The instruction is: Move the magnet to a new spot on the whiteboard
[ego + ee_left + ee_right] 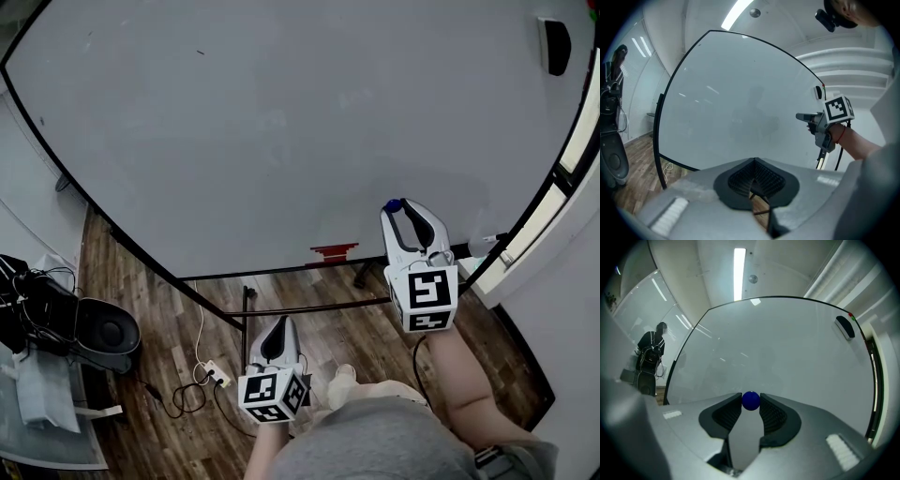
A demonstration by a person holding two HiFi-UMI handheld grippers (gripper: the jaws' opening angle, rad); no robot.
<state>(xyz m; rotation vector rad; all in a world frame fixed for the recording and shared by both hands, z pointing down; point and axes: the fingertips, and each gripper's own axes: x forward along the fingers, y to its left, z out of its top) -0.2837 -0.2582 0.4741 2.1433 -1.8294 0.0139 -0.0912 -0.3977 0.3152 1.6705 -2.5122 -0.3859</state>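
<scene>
A small round blue magnet (751,400) sits between the tips of my right gripper (751,402), and both pads press on its sides. In the head view that gripper (403,208) points at the lower right part of the whiteboard (281,122), with the magnet (392,204) at its tip. Whether the magnet touches the board I cannot tell. My left gripper (279,326) hangs lower, in front of the board's bottom edge, its jaws closed together with nothing in them. The left gripper view shows its tips (754,161) facing the whiteboard (740,103) and the right gripper (806,117) off to the right.
A black eraser (556,45) sticks to the board's top right corner. A red mark (334,251) sits at the board's bottom edge. On the wooden floor to the left are a dark round device (108,330), cables and a power strip (217,375). The board's stand bar (309,307) runs below.
</scene>
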